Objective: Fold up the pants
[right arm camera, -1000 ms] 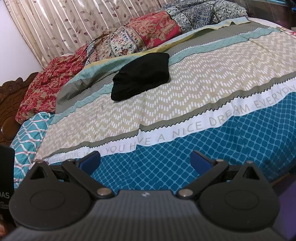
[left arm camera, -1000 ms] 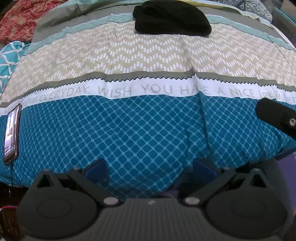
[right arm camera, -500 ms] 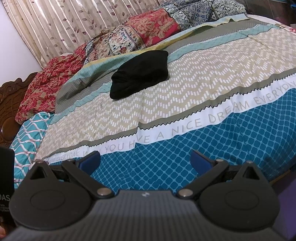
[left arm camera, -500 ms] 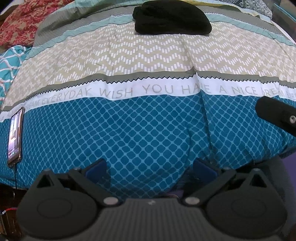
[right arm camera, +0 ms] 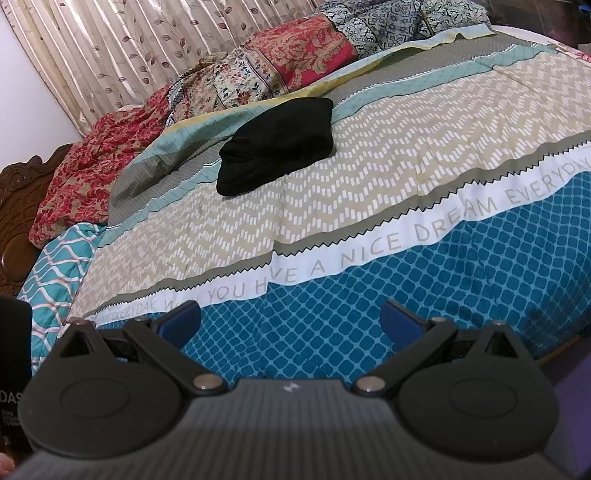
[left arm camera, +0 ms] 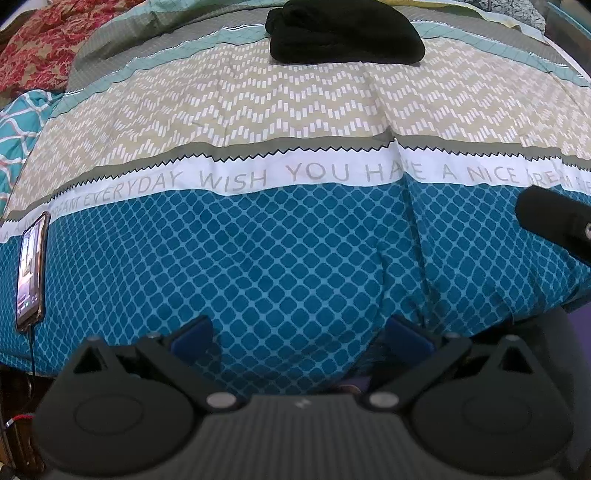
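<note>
The black pants (left arm camera: 345,33) lie in a folded bundle on the far part of the bed, also seen in the right wrist view (right arm camera: 279,144). My left gripper (left arm camera: 301,338) is open and empty, low over the near blue edge of the bedspread, far from the pants. My right gripper (right arm camera: 290,319) is open and empty, also over the near blue part. The right gripper's black body (left arm camera: 554,221) shows at the right edge of the left wrist view.
The patterned bedspread (left arm camera: 295,177) covers the bed. A phone (left arm camera: 31,269) with a cable lies at the near left edge. Red and blue floral quilts (right arm camera: 288,62) are piled at the far side before a curtain. A wooden headboard (right arm camera: 14,229) stands at left.
Both grippers have pulled back and dropped slightly; the bed and pants sit a little lower in the views. The pants have not moved.
</note>
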Demonstrator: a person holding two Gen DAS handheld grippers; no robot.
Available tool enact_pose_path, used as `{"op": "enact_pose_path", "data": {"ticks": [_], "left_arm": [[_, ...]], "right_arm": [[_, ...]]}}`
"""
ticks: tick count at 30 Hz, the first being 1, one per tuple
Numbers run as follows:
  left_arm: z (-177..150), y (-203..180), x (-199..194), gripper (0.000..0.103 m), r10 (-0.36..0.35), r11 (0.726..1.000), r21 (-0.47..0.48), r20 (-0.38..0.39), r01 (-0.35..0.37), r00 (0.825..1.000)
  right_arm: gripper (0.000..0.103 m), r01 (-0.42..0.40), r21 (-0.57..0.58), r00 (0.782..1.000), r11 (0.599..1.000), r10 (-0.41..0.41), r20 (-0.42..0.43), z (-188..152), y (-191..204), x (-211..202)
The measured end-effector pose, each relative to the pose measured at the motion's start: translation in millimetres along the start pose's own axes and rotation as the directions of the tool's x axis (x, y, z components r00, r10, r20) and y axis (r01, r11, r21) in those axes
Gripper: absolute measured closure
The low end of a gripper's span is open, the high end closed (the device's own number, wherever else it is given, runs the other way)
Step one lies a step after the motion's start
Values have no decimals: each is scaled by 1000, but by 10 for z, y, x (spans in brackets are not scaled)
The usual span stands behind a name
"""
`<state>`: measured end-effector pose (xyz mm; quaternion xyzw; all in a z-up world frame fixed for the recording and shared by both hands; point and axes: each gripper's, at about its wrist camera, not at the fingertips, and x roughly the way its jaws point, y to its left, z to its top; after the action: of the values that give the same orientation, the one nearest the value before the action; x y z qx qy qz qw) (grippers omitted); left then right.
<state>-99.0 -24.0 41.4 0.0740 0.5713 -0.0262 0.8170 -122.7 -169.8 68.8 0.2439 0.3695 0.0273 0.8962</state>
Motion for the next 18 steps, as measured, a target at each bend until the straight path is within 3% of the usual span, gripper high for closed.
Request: {"op": "enact_pose_path", "data": {"ticks": [18], "left_arm": [[14, -12, -41, 0, 11, 1000, 5, 17, -11, 1000]], "right_arm": [[0, 3, -5, 1000, 1000, -3, 12, 13, 22, -16]]}}
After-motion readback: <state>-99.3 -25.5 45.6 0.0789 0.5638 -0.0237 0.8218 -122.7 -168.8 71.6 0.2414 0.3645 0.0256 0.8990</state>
